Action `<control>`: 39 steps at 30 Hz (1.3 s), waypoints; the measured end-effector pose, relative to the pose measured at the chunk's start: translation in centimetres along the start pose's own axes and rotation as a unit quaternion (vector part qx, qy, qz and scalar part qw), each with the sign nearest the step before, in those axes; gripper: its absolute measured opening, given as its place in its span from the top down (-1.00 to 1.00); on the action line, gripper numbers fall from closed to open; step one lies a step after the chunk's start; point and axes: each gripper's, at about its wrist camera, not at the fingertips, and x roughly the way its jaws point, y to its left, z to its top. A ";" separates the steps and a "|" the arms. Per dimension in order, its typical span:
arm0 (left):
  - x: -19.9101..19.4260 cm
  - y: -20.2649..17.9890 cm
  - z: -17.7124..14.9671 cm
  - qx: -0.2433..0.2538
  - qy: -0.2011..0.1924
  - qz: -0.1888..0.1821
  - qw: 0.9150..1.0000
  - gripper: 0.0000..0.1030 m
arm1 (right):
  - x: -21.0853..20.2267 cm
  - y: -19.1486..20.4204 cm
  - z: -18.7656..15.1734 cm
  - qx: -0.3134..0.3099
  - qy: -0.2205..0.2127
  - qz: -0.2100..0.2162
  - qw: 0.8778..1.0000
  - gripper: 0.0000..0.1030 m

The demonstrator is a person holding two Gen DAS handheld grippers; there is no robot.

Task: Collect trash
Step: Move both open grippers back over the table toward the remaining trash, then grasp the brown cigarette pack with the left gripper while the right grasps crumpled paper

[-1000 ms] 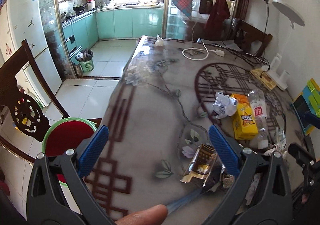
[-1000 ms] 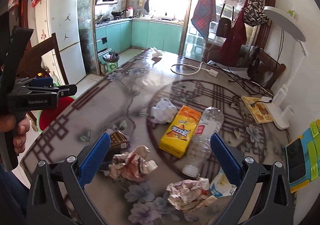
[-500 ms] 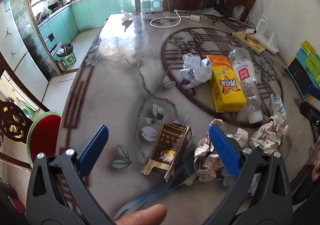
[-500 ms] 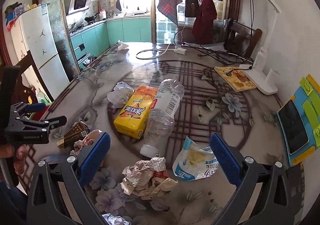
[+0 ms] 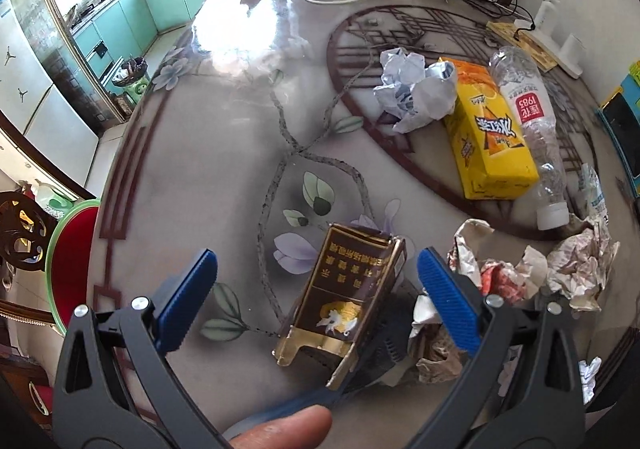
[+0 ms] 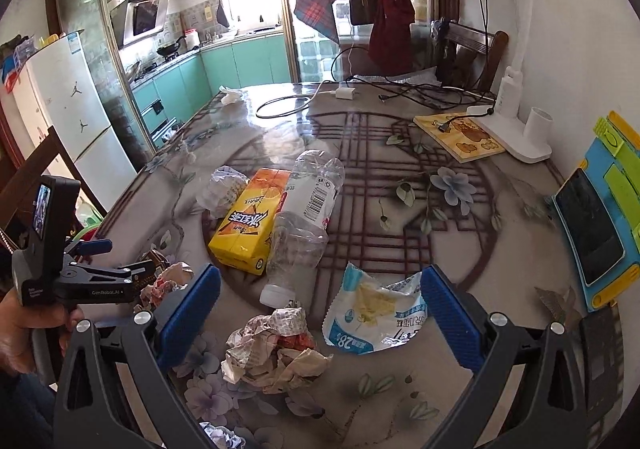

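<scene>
**Between the left jaws: a flattened brown pack**

Between the left gripper's (image 5: 316, 285) wide-open jaws lies a crushed brown pack (image 5: 347, 297), gold at its near end, flat on the table (image 5: 224, 137). Neither blue pad touches it; the pack sits a little nearer the right-hand pad than the left. Just outside that right-hand pad is a heap of crumpled paper (image 5: 516, 277). Ahead of the jaws and off to the right lie a white paper ball (image 5: 416, 89), a yellow box (image 5: 486, 137) and an empty bottle (image 5: 536, 129), the box and bottle side by side and touching. A fingertip (image 5: 280, 427) shows at the bottom edge.

The right gripper (image 6: 320, 313) also stands wide open and holds nothing. Between its jaws, toward the right-hand pad, lies a torn white wrapper (image 6: 376, 313); toward the left-hand pad and nearer the camera sits a paper wad (image 6: 276, 349). The bottle's cap end points at the gap from ahead. Left of these jaws, a hand (image 6: 24, 325) holds the left gripper low over the trash.
</scene>
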 end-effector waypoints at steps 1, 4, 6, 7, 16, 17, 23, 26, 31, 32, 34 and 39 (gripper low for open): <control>0.2 -0.2 -0.1 0.004 0.003 0.000 1.000 -0.91 | 0.0 0.0 0.0 0.001 0.001 0.001 1.000 -0.88; 0.8 -0.8 -0.3 0.015 0.009 0.004 1.000 -0.91 | 0.1 -0.1 -0.1 -0.001 0.003 0.001 1.000 -0.88; 1.2 -1.1 -0.4 0.017 0.015 0.004 1.000 -0.91 | 0.1 -0.2 -0.1 -0.002 0.003 0.001 1.000 -0.88; 1.4 -1.2 -0.4 0.018 0.017 0.007 1.000 -0.91 | 0.2 -0.3 -0.1 -0.001 0.005 0.002 1.000 -0.88; 2.2 -1.2 -0.3 0.009 0.032 0.006 0.999 0.05 | 0.3 -1.3 -0.3 0.009 0.012 -0.003 1.000 -0.88; 2.1 -1.2 -0.3 0.010 0.031 0.009 0.999 0.06 | 0.4 -1.1 -0.5 0.006 0.016 0.002 1.000 -0.88; 0.6 -0.5 0.4 -0.003 0.006 0.012 1.000 0.07 | 0.9 0.7 -1.5 -0.027 0.034 0.021 0.999 -0.88; -0.5 0.1 0.7 -0.012 -0.011 0.008 1.000 0.07 | 1.2 1.6 -2.0 -0.041 0.043 0.027 0.998 -0.88; -2.0 0.7 1.0 -0.018 -0.031 0.008 0.999 0.07 | 1.6 3.5 -2.9 -0.074 0.054 0.038 0.995 -0.88; -2.2 0.9 1.0 -0.020 -0.032 0.006 0.999 0.07 | 1.8 3.7 -3.1 -0.079 0.057 0.040 0.994 -0.88; -2.6 1.1 1.0 -0.021 -0.036 0.004 0.999 0.07 | 2.3 4.3 -3.6 -0.088 0.067 0.045 0.993 -0.88; -3.0 1.2 0.9 -0.022 -0.040 0.002 0.999 0.07 | 3.9 5.3 -4.5 -0.113 0.075 0.024 0.990 -0.88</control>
